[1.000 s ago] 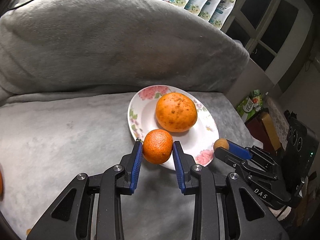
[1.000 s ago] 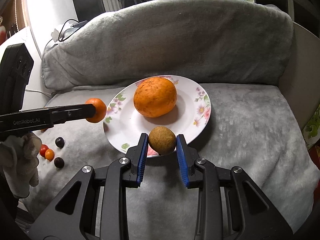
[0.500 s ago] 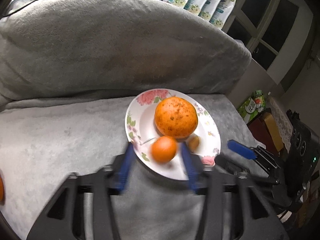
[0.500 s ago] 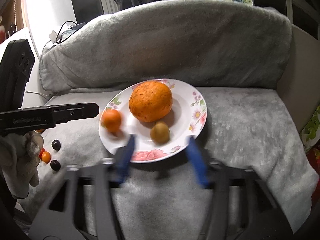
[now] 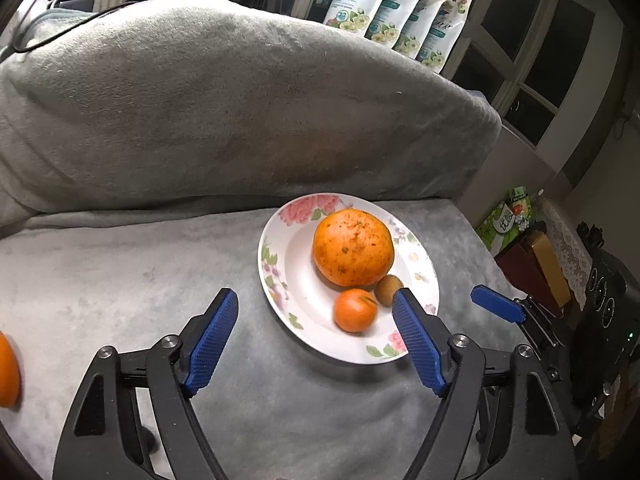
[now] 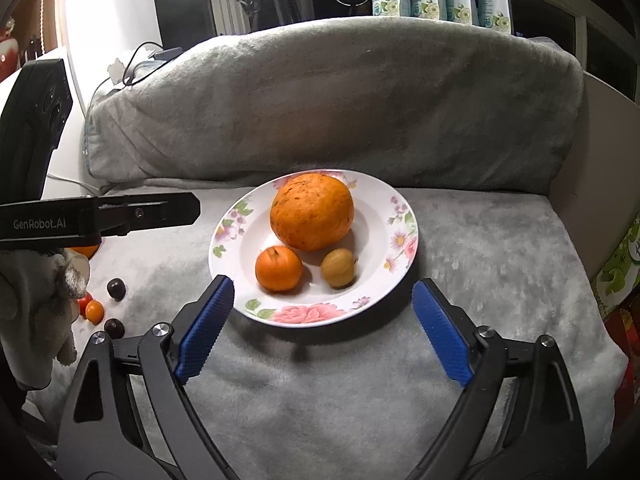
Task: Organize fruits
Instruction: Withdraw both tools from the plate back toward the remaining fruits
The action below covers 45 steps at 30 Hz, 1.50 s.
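A floral plate (image 5: 296, 276) (image 6: 376, 224) lies on the grey blanket-covered seat. On it sit a large orange (image 5: 352, 252) (image 6: 312, 210), a small mandarin (image 5: 355, 310) (image 6: 279, 268) and a small brown fruit (image 5: 388, 289) (image 6: 338, 267). My left gripper (image 5: 316, 300) hangs over the plate's near-left rim, its jaws opening and gripping nothing. My right gripper (image 6: 323, 286) hovers at the plate's front rim, its jaws also opening and empty. One blue finger of the right gripper (image 5: 496, 308) shows in the left wrist view. The left gripper's arm (image 6: 140, 214) crosses the right wrist view.
Loose on the seat at the left are dark plums (image 6: 116, 289), a small orange tomato (image 6: 95, 311) and another orange (image 5: 8, 372). A gloved hand (image 6: 36, 312) is beside them. The blanket-covered backrest (image 6: 340, 100) rises behind the plate. Boxes (image 5: 536, 264) stand past the right edge.
Both grippers have let go. The mandarin dropped from the left jaws and the brown fruit from the right onto the plate. Both pairs of jaws have spread wide.
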Available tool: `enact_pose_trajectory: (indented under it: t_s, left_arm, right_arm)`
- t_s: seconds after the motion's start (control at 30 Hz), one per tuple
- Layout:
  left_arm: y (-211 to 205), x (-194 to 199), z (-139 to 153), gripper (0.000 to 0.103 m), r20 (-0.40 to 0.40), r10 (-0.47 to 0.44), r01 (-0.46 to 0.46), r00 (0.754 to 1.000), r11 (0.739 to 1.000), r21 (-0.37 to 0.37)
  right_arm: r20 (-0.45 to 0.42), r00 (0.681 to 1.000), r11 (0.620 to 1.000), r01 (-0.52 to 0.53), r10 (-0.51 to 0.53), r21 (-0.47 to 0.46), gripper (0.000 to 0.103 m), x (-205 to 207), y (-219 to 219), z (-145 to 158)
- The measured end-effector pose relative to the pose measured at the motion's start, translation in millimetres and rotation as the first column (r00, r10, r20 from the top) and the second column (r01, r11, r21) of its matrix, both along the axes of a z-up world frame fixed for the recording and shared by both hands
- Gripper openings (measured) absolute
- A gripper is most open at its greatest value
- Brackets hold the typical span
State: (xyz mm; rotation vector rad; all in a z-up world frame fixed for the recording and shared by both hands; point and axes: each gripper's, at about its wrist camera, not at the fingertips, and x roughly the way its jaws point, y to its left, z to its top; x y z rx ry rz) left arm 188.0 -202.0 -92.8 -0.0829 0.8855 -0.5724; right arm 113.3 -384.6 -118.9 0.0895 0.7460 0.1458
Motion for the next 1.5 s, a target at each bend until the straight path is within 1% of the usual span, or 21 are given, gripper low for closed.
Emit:
enact_pose_trajectory:
  t_s: [0.1, 0.4, 0.67, 0.93, 1.03, 1.23, 1.5]
  left_arm:
    - [0.7, -1.1, -0.1, 0.08, 0.001, 0.0, 0.0, 1.0, 1.0, -0.001]
    - [6.5, -8.5, 6.3, 0.08, 0.032, 0.012, -0.012, 0.999, 1.0, 0.009]
    - [11.2, -25.8, 21.7, 0.08, 0.112, 0.015, -0.019, 0.994, 0.999, 0.035]
    - [26.8, -43.7, 36.5, 0.08, 0.178, 0.043, -0.049, 0.983, 0.998, 0.03]
    - [35.7, -51.0, 40.9, 0.08, 0.204, 0.056, -0.064, 0.977, 0.997, 0.031]
    - [57.4, -62.9, 44.6, 0.08, 0.232, 0.082, -0.092, 0.969, 0.995, 0.033]
    - [109.9, -77.7, 46.6, 0.08, 0.248, 0.159, -0.175, 0.956, 0.983, 0.046]
  right_arm:
    - [-0.004, 1.0, 1.0, -0.006, 0.006, -0.009, 0.096, -0.2, 2.7, -0.7]
    - [-0.005, 1.0, 1.0, -0.007, 0.007, -0.011, 0.096, -1.8, 6.1, 0.9]
    - [0.001, 1.0, 1.0, -0.004, 0.004, -0.003, 0.097, -6.8, 9.1, 5.8]
    - [0.028, 1.0, 1.0, -0.006, 0.006, 0.006, 0.097, -11.8, 19.4, 14.3]
    - [0.04, 0.999, 1.0, -0.015, 0.015, 0.003, 0.097, -13.3, 26.5, 16.9]
    - [0.053, 0.997, 0.999, -0.053, 0.053, 0.004, 0.097, -15.1, 43.3, 21.2]
    - [0.06, 0.992, 0.994, -0.111, 0.112, -0.009, 0.097, -18.6, 66.1, 24.8]
